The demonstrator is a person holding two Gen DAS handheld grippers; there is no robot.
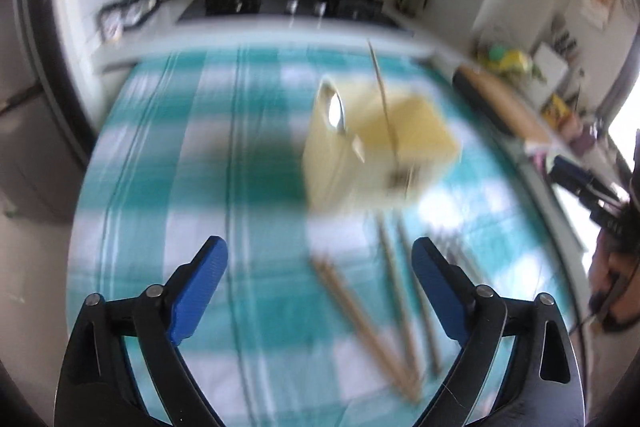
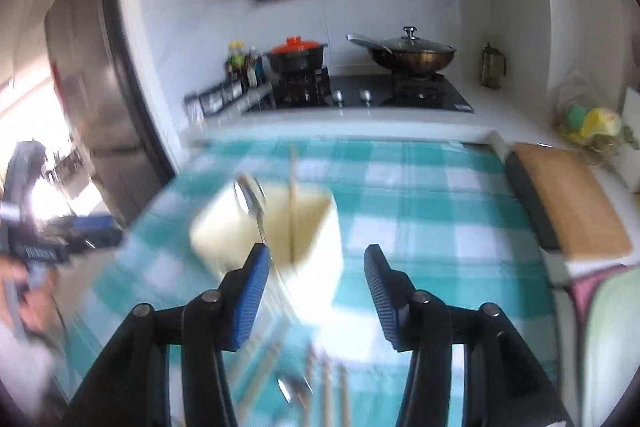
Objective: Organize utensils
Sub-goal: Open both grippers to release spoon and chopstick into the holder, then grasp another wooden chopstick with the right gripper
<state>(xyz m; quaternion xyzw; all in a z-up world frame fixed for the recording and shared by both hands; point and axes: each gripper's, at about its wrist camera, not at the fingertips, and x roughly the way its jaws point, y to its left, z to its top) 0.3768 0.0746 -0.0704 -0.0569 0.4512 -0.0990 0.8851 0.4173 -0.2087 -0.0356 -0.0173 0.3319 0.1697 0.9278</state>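
Note:
A cream utensil holder (image 1: 376, 147) stands on the teal checked cloth (image 1: 168, 187). A metal spoon (image 1: 335, 113) and one chopstick (image 1: 382, 87) stand in it. Several wooden chopsticks (image 1: 360, 315) lie on the cloth in front of it. My left gripper (image 1: 320, 267) is open and empty above the cloth, left of these chopsticks. In the right wrist view the holder (image 2: 308, 239) with the spoon (image 2: 250, 199) is just ahead of my open, empty right gripper (image 2: 316, 267). More chopsticks (image 2: 332, 383) and a spoon (image 2: 290, 391) lie below it. Both views are blurred.
A stove with a red-lidded pot (image 2: 296, 57) and a lidded wok (image 2: 412, 53) stands behind the table. A wooden cutting board (image 2: 568, 203) lies at the right. A condiment rack (image 2: 236, 79) stands at the back left. The other gripper shows at the left edge of the right wrist view (image 2: 60, 239).

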